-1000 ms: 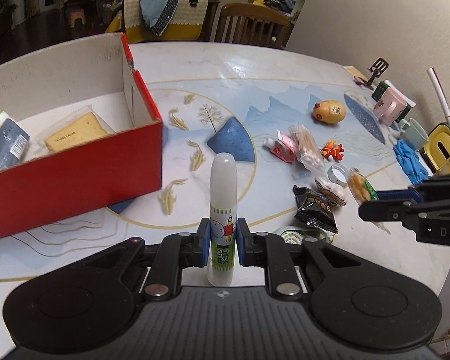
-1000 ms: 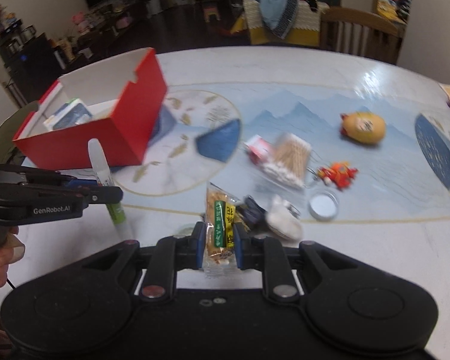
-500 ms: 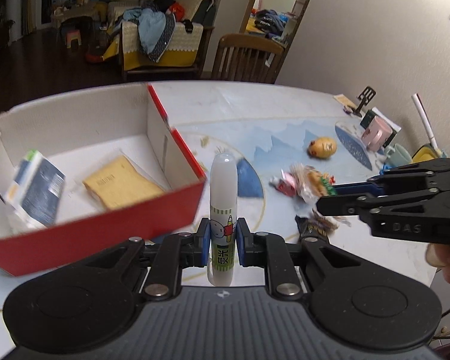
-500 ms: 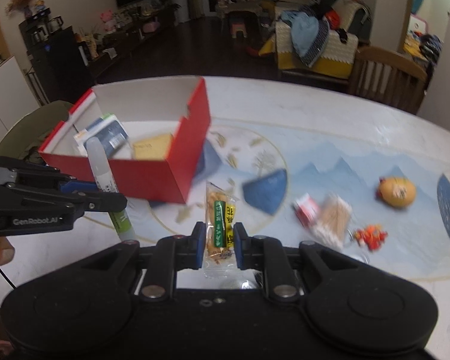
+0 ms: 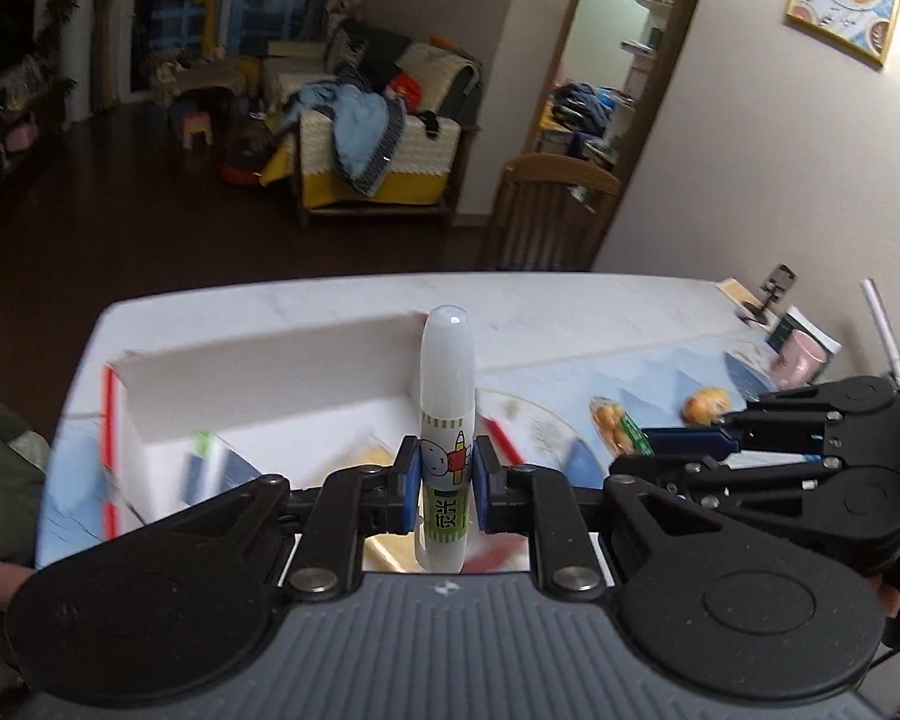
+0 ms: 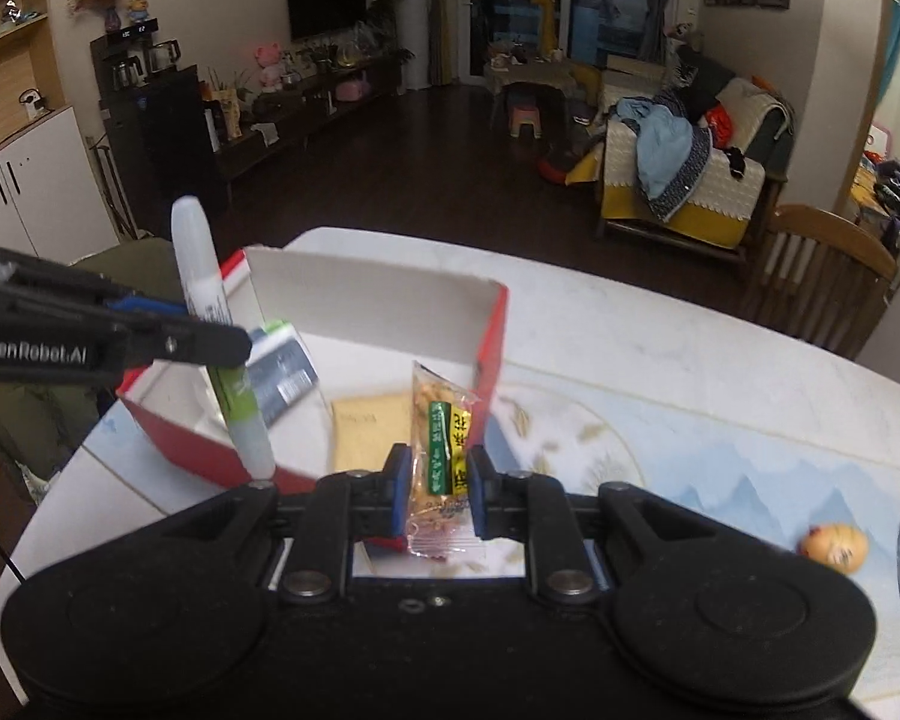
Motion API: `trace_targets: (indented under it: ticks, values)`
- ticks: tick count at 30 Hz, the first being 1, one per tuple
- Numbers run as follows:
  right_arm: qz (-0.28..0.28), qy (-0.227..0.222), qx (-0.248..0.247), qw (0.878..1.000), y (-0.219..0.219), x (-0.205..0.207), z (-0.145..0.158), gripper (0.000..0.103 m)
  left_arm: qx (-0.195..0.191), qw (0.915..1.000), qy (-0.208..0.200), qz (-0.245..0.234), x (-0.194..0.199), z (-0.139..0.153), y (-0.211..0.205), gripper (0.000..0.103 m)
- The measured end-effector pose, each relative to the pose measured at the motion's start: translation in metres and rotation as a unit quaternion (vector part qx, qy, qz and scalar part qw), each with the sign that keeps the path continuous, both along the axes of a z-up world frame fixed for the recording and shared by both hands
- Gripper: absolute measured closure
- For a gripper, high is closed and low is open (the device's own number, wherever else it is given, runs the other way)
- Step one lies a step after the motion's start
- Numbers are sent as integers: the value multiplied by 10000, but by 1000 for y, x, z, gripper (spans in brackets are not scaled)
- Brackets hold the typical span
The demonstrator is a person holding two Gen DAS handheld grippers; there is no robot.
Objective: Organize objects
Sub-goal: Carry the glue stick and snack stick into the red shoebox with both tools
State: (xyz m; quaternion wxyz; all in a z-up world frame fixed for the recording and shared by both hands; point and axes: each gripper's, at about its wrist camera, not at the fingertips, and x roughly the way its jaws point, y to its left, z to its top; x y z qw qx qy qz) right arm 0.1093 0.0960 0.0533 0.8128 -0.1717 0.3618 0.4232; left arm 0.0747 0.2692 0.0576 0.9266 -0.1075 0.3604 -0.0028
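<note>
Both pairs of jaws are clamped on something: the left gripper (image 5: 445,483) pinches a glue stick (image 5: 447,420) around its printed label, and the right gripper (image 6: 432,489) squeezes a snack packet (image 6: 441,450) by its lower half.

The step in hand looks like the carry to the box: each hand brings its item over the red box (image 6: 492,354), which fills the middle of both views. In the right wrist view the packet hangs in front of the box's open inside, lower centre of the frame, while the glue stick stands at the left, its lower end over the near red wall. The next move, as I judge it, calls for getting each item fully inside the white walls, lowering it, and only then letting go. The two grippers sit close together, so they need room to avoid knocking one another.

The glue stick is a slim white tube with a rounded translucent cap, a cartoon figure on the label and a green band below; it stands nearly upright. The packet is clear crinkled plastic showing orange-brown snacks, with a green and yellow label, and is held upright. Inside the box already lie a tan flat packet (image 6: 369,426) and a dark and white carton (image 6: 282,375). A yellow toy (image 6: 837,543) lies on the surface at lower right.
</note>
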Motion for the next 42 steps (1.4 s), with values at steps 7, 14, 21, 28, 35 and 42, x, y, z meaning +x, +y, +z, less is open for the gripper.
trace_targets:
  ticks: [7,14,21,28,35,42]
  values:
    - [123,-55,-209,9997,47,5,-14,84,330,9989,325,100,21,-19,29,87]
    - [271,-83,-575,9979,86,8,-43,84,484,9952,846,33,35,-55,50,87]
    - [416,27,-965,9945,116,11,-75,84,538,9909,1229,-84,45,-88,61,87]
    - [356,128,-1276,9911,129,20,-103,84,538,9868,1507,-257,66,-111,66,87]
    - [329,222,-1475,9883,138,26,-116,84,579,9830,1709,-327,85,-128,69,87]
    - [278,405,-1641,9852,144,32,-126,83,629,9769,2003,-391,106,-141,72,87]
